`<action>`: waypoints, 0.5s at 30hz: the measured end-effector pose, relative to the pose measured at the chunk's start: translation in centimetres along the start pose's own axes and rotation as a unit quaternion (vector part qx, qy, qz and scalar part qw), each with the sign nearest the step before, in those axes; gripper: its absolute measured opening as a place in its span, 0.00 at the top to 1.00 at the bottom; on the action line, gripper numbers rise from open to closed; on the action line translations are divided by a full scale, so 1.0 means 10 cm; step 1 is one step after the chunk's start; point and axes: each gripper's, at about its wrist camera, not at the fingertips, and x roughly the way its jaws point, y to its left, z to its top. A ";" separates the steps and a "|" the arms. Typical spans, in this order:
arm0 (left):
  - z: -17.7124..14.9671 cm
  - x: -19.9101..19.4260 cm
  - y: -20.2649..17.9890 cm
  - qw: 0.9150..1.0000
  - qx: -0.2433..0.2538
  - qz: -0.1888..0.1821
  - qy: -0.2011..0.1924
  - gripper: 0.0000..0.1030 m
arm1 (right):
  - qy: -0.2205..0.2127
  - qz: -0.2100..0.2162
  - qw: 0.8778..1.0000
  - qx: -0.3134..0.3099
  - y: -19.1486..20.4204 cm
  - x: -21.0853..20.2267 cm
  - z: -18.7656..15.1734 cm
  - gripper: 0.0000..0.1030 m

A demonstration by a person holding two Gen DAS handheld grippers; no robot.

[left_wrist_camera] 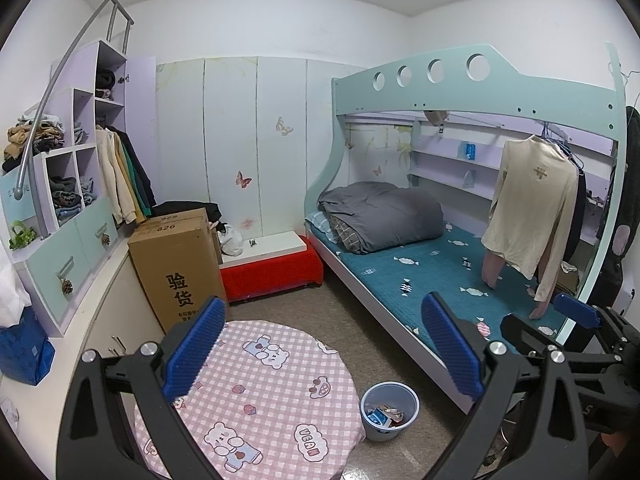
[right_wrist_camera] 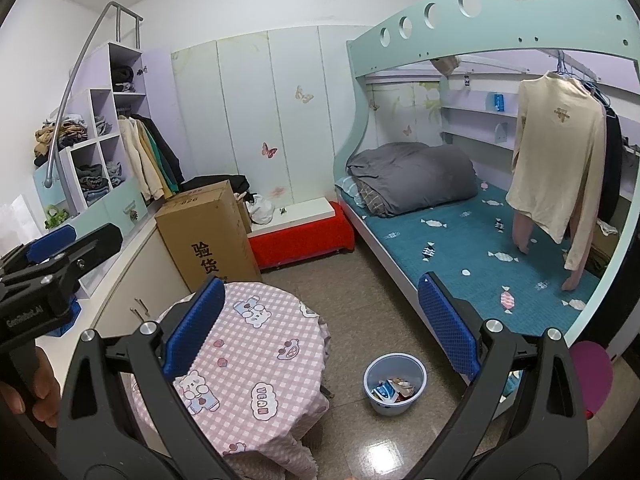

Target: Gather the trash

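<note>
Blue-padded fingers of the left gripper stand wide apart with nothing between them, raised over the round table in its pink checked cloth. Beside it the right gripper is spread just as wide and is equally empty.

Trash sits already in the small blue bin on the floor, between the table's right edge and the bed frame; wrappers and scraps show inside it. No loose litter is plain on the tablecloth or the tiles, so the job looks either near its end or at a pause for searching. My judgement is that the next move calls for scanning the floor by the bed and under the table, then lowering one gripper to whatever turns up.

Obstacles crowd the room: a tall cardboard box at the table's far edge, a red bench against the wall, and a cream sweater hanging over the mattress.
</note>
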 end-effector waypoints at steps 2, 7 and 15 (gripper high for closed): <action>0.00 0.00 0.04 1.000 -0.002 0.000 0.000 0.06 | -0.002 0.002 1.000 0.000 0.01 0.00 0.01 0.08; 0.00 0.00 0.10 1.000 -0.006 0.002 0.000 0.06 | -0.005 0.001 1.000 -0.001 0.04 0.00 0.02 0.08; -0.03 0.04 0.23 1.000 -0.006 -0.002 0.007 0.06 | 0.000 -0.006 1.000 0.004 0.10 0.06 0.02 0.07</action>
